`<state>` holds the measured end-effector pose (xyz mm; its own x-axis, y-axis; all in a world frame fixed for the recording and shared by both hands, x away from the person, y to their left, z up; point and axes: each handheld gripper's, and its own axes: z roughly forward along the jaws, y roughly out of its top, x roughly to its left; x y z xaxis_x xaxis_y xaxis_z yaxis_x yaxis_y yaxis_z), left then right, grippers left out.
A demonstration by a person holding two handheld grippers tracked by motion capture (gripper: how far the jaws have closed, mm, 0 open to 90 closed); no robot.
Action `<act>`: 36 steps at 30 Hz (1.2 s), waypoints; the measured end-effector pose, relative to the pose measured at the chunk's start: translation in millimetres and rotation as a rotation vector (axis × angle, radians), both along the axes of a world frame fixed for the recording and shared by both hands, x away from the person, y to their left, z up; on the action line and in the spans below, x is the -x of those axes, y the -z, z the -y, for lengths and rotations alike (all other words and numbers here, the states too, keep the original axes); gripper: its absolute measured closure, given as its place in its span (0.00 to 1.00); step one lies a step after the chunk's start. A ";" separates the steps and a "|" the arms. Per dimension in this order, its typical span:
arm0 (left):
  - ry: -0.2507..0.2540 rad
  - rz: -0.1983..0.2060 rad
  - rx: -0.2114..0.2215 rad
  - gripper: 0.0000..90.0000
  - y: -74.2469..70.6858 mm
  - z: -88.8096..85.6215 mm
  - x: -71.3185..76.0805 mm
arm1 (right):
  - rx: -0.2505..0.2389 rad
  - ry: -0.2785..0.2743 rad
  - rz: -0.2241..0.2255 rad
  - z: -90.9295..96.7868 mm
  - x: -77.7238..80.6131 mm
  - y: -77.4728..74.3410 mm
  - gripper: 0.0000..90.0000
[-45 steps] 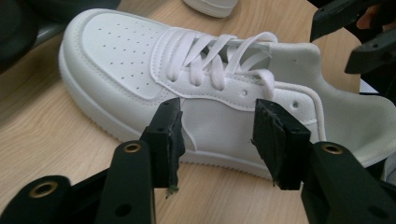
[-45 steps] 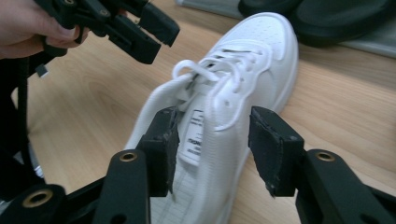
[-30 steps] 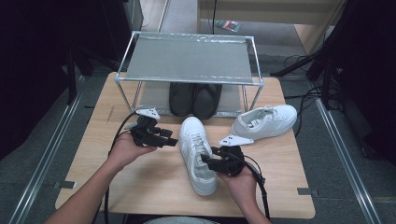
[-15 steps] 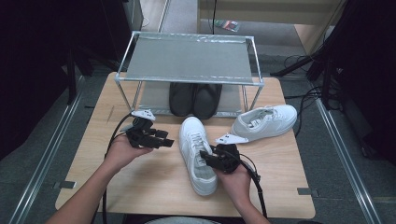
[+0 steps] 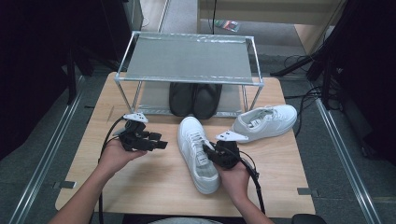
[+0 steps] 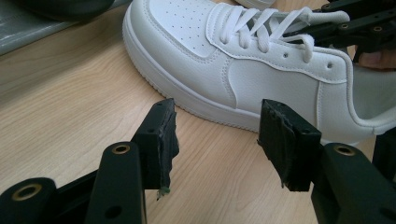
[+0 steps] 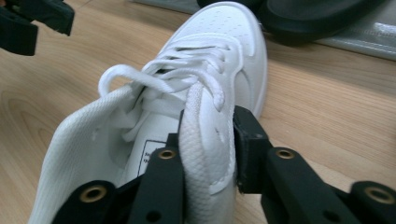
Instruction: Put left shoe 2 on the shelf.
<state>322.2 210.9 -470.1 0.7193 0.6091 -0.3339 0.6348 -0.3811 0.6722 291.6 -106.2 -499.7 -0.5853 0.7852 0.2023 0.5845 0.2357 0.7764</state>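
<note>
The white sneaker lies on the counter before the shoe rack. Its collar wall is pinched by the right gripper, whose jaws have just been closing on it. The left gripper is held spread and empty just beside it.

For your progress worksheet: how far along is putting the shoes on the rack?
Done: black shoes sit on the rack's lower shelf. In hand: right gripper, jaws just closing, pinches the near white sneaker's collar; left gripper open beside it. Left: both white sneakers, including the far one.
</note>
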 end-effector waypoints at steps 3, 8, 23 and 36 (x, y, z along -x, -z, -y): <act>-0.017 -0.002 0.009 0.52 0.0 -5.3 1.3 | -0.004 0.008 -0.006 1.0 -1.9 -1.0 0.90; -0.027 -0.001 0.018 0.49 0.6 -8.4 1.7 | -0.015 0.001 -0.026 2.5 -4.9 -3.0 0.92; -0.046 0.006 0.011 0.46 0.2 -17.2 0.9 | -0.032 -0.070 -0.053 4.0 -10.5 -19.1 0.93; -0.077 0.023 0.016 0.45 -1.3 -29.5 0.6 | -0.044 -0.300 -0.029 17.0 -38.1 -53.4 0.93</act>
